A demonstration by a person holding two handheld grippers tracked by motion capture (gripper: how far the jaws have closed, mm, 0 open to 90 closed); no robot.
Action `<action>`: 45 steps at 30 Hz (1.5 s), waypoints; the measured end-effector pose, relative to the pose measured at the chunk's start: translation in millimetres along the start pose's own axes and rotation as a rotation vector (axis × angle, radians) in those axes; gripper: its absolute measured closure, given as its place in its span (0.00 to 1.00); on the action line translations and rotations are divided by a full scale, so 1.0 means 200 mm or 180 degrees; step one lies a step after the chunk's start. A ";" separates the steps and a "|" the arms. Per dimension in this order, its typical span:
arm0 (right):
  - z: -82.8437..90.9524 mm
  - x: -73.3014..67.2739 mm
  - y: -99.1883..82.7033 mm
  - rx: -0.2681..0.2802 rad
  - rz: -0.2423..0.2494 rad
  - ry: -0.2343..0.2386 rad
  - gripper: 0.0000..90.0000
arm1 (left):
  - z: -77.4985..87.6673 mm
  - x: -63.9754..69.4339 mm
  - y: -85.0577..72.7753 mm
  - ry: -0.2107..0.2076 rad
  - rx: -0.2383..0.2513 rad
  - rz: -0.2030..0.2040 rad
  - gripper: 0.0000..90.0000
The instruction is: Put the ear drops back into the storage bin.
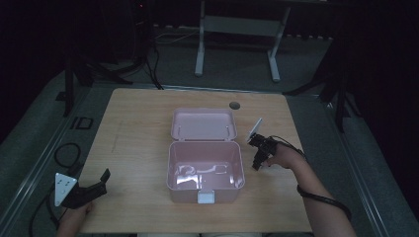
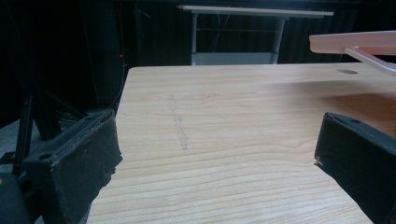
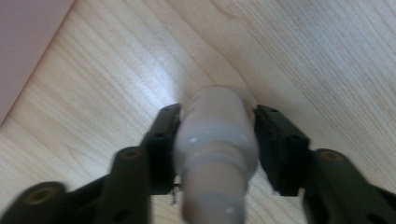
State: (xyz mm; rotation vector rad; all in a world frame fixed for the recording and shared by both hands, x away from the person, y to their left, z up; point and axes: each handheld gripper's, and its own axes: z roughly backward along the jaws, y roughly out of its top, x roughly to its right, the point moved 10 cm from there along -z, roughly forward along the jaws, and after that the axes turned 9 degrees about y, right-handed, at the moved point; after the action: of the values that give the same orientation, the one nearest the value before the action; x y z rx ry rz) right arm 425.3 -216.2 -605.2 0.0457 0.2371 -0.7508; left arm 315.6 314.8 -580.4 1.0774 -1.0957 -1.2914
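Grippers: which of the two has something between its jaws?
The right gripper, beside the open pink box: its jaws press on a pale rounded bottle-like object. The left gripper stands wide open over bare table.

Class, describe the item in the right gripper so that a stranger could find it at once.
Start at the open pink box mid-table, then look just right of it to the right gripper. Between its jaws sits a small pale rounded bottle, the only loose item on the wood.

Along my left gripper (image 2: 219, 154) I see its two black jaws standing wide apart with nothing between them, low over the light wooden table (image 2: 243, 112). A faint grey streak (image 2: 179, 123) marks the tabletop. The pink plastic box lid (image 2: 355, 44) overhangs at upper right.
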 end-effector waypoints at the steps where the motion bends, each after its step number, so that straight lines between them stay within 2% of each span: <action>1: 0.00 0.00 0.00 -0.0009 0.0022 0.0000 0.62 | 0.00 0.00 0.00 0.0000 0.0001 0.0000 0.00; 6: 0.01 -0.02 -0.02 -0.0135 0.0269 -0.0082 0.66 | 0.00 0.00 0.00 0.0000 -0.0001 0.0003 0.00; 12: 0.01 -0.05 -0.07 -0.0266 0.0676 -0.0145 0.66 | 0.00 0.00 0.00 0.0002 -0.0004 0.0008 0.00; 23: 0.04 -0.10 -0.14 -0.0417 0.1428 -0.0349 0.66 | 0.00 0.00 0.00 0.0007 -0.0007 0.0009 0.00; 27: 0.04 -0.11 -0.17 -0.0431 0.1588 -0.0406 0.66 | 0.00 0.00 0.00 0.0011 -0.0010 0.0010 0.00; 32: 0.05 -0.12 -0.21 -0.0547 0.1890 -0.0597 0.66 | 0.00 0.00 0.00 0.0015 -0.0014 0.0010 0.00; 37: 0.07 -0.16 -0.25 -0.0566 0.2044 -0.0517 0.66 | 0.00 0.00 0.00 0.0018 -0.0023 0.0009 0.00; 42: 0.08 -0.14 -0.28 -0.0681 0.2187 -0.0797 0.66 | 0.00 0.00 0.00 0.0008 -0.0017 0.0004 0.00; 45: 0.07 -0.15 -0.30 -0.0715 0.2325 -0.0806 0.66 | 0.00 0.00 0.00 0.0014 -0.0020 0.0006 0.00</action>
State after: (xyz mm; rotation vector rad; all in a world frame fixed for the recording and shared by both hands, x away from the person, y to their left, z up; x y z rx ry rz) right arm 366.3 -242.4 -582.5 -0.1691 0.0490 0.0031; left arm 316.2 315.0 -580.8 1.0739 -1.0882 -1.2897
